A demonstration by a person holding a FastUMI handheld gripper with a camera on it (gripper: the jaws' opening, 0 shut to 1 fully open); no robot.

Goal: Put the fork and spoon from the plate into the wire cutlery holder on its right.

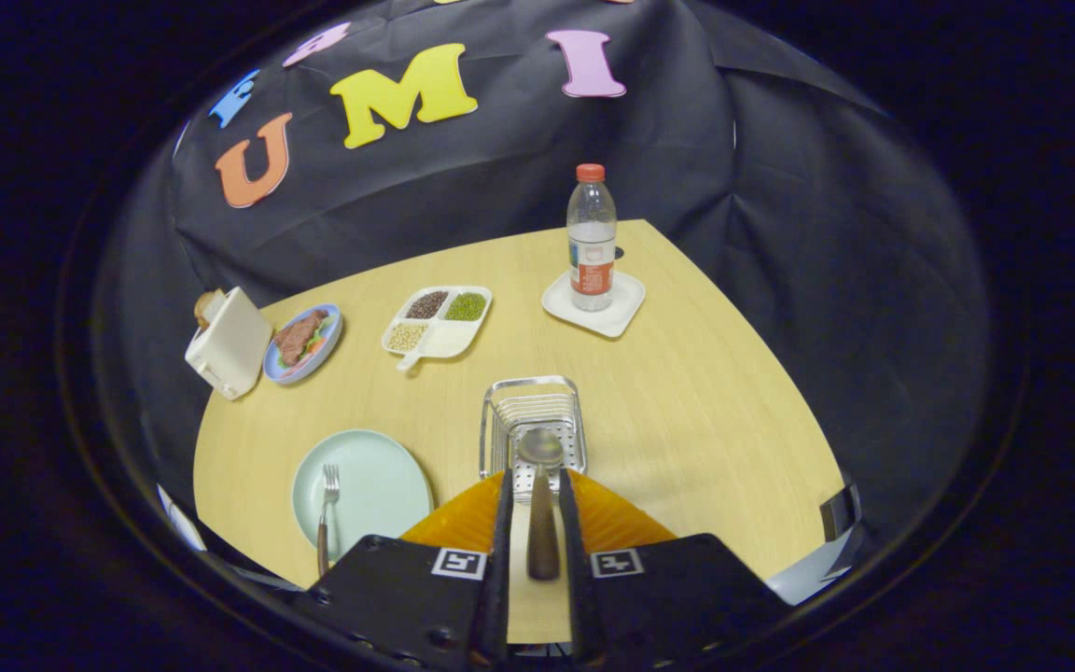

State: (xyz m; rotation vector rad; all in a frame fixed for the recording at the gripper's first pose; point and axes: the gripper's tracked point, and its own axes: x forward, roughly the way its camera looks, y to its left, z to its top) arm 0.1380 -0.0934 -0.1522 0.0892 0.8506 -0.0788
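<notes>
Gripper (537, 509) pinching spoon (540, 485) by handle, bowl over holder (532, 411); fork (326, 513) remains on plate (379, 481); next: lower, release spoon into holder.

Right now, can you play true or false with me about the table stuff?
1. The tongs hold the spoon. True: both fingers press on its handle.
2. The fork is in the holder. False: it lies on the plate, left of the holder.
3. The spoon's bowl is over the holder. True.
4. The bottle lies on its side. False: it stands upright on a white dish.
5. The divided tray has beans and grains in it. True.
</notes>
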